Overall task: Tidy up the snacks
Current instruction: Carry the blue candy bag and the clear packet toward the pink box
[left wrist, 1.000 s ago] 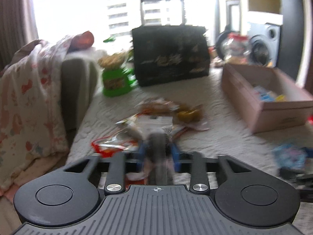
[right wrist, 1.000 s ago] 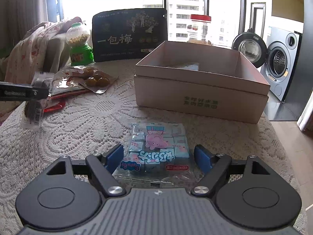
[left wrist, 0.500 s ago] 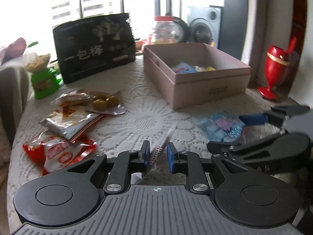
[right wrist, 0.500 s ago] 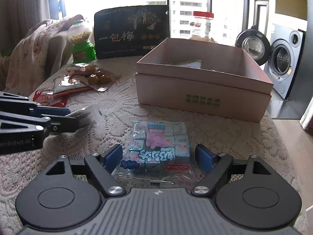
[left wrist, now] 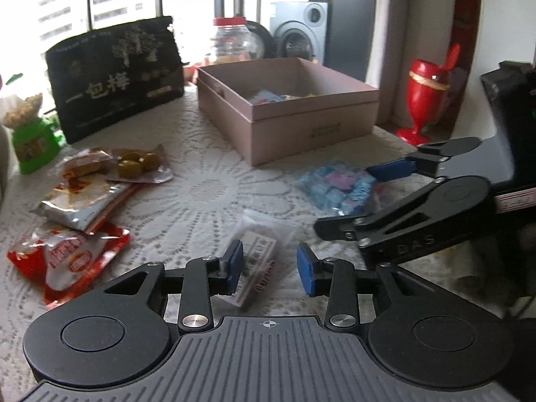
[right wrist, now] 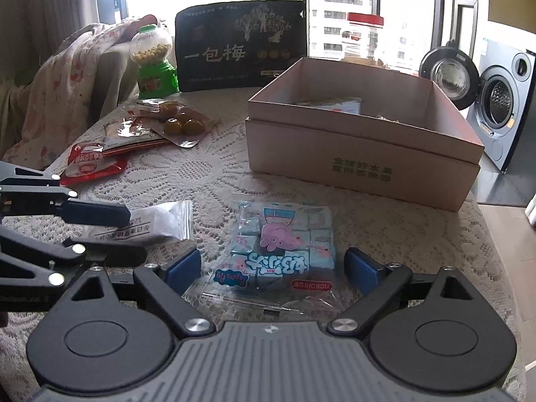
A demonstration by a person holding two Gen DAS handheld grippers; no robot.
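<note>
My left gripper (left wrist: 270, 267) is open over a small clear-and-white snack packet (left wrist: 259, 257) that lies on the lace tablecloth; the packet also shows in the right wrist view (right wrist: 150, 222). My right gripper (right wrist: 273, 269) is open around a blue Peppa Pig candy pack (right wrist: 283, 248) lying flat, also seen in the left wrist view (left wrist: 338, 187). The pink cardboard box (right wrist: 361, 154) holds a few snacks and stands behind the pack. A pile of loose snack packets (left wrist: 87, 194) lies at the left.
A black plum bag (right wrist: 241, 47), a green gumball dispenser (right wrist: 155, 63) and a red-lidded jar (right wrist: 363, 37) stand at the table's back. A blanket-covered chair (right wrist: 67, 80) is at the left. A red vase (left wrist: 425, 100) and a washing machine (right wrist: 502, 100) are beyond the table's right edge.
My left gripper swung right, lowered the clear-and-white packet onto the cloth beside the Peppa Pig pack and opened. My right gripper stayed open around the blue pack.
</note>
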